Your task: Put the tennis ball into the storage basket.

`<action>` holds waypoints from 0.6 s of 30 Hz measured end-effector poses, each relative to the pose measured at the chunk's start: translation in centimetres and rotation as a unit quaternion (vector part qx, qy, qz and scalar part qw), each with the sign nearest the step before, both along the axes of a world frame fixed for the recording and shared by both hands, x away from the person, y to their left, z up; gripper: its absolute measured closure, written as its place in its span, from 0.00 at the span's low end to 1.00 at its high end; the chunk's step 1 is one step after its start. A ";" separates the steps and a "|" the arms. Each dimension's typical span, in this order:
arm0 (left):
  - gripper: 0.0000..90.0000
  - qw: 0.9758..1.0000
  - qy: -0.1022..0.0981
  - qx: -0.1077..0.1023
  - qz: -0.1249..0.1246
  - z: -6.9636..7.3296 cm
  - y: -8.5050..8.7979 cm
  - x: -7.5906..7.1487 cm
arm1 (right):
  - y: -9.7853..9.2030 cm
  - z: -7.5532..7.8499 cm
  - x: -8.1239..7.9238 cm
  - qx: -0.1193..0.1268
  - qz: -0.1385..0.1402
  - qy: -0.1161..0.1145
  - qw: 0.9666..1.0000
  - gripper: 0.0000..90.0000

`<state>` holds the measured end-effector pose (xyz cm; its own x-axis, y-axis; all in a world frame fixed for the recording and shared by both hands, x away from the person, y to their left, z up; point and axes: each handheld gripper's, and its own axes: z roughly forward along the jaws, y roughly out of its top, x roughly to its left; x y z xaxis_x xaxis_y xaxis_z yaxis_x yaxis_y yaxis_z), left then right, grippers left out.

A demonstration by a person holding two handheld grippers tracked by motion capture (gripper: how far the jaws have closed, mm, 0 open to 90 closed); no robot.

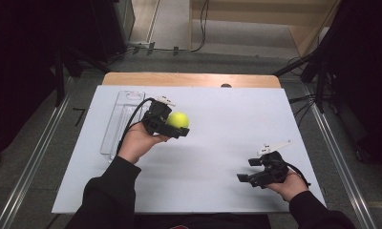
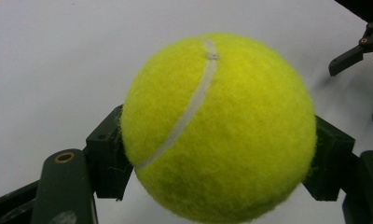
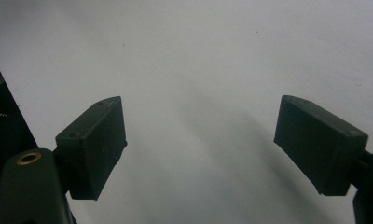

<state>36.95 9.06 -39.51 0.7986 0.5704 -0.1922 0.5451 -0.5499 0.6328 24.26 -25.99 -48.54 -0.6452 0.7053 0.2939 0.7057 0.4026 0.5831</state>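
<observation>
A wide white table point(image 1: 217, 157) takes up most of the high view, with a strip of bare wood along its far edge and grey floor around it. A person in dark sleeves reaches in from the near side, one hand-held gripper in each hand.

Toward the far left of the table lies a long, clear plastic tray point(image 1: 120, 121), set lengthwise away from the person.

Just to the right of that tray, the left gripper point(image 1: 178, 125) is held above the table surface. Its two black jaws are clamped on a yellow-green tennis ball point(image 1: 178, 119), one jaw on each side. In the left gripper view the tennis ball point(image 2: 219, 126) sits large and close, its pale curved seam running down the front, and both jaws press against its fuzzy sides with the white table behind.

Well apart, near the right front corner, the right gripper point(image 1: 256, 174) rests low in the person's hand, pointing left. In the right gripper view its jaws stand wide apart, with only bare white table between them.
</observation>
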 end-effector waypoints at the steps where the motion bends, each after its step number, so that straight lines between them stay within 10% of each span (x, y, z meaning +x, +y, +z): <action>1: 0.29 1.000 0.000 0.000 0.001 0.0 0.1 0.0 | 0.0 0.0 0.0 0.000 -0.001 0.000 1.000 0.16; 18: 0.29 1.000 0.007 0.000 0.015 0.1 1.5 0.5 | 0.0 0.0 0.0 0.000 -0.001 0.000 1.000 0.16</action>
<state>37.45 10.54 -39.36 0.7777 0.5946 -0.2042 0.5711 -0.5324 0.6248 24.22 -26.03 -48.49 -0.6433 0.7068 0.2942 0.7071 0.4012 0.5823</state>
